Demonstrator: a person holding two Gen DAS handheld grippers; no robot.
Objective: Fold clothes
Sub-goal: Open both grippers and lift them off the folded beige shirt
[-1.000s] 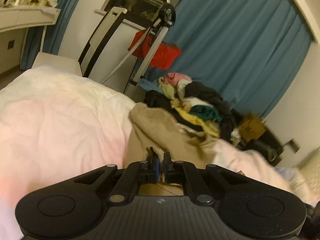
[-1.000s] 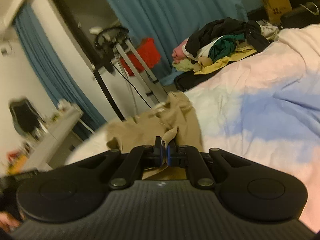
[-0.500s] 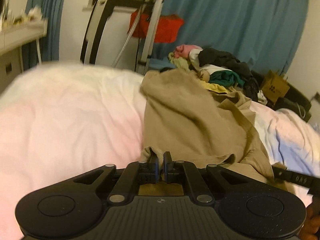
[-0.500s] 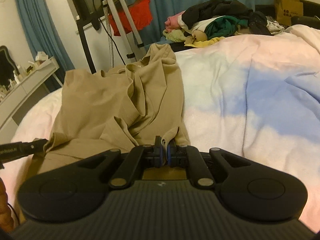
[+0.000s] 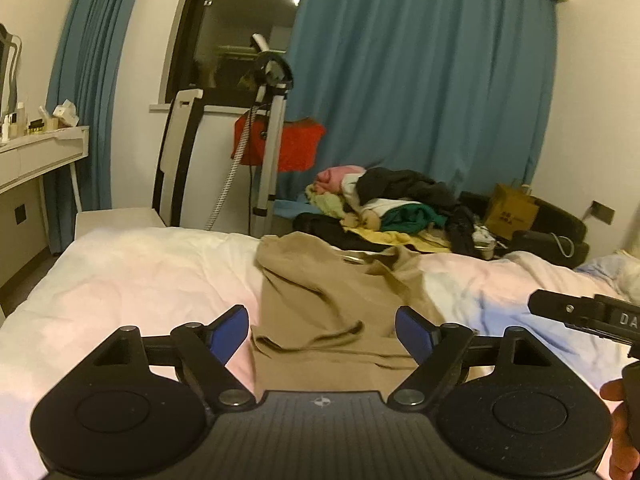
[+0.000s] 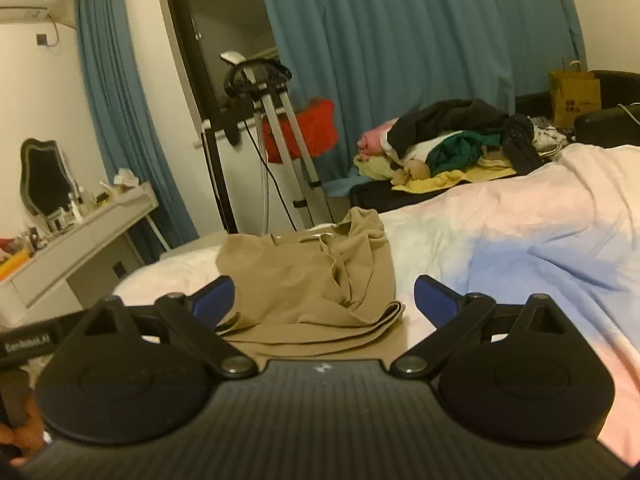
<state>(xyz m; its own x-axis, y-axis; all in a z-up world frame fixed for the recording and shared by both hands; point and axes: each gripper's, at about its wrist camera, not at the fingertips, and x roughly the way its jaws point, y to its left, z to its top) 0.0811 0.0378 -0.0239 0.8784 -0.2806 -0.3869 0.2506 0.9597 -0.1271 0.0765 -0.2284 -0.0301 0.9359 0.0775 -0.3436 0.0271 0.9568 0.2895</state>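
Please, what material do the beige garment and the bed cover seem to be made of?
Beige garment: probably a thin, soft woven or knit fabric with a matte finish; it falls in limp folds and shows no shine. Bed cover: likely soft cotton-like cloth, matte, with fine creases and a faded pink, white and blue print.

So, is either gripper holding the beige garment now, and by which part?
Nothing is held. The left gripper and right gripper have just opened wide; the beige garment lies loose on the bed.

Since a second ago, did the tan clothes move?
Yes. The tan garment dropped from both closed grippers onto the bed, spreading toward the clothes pile; their jaws have just opened.
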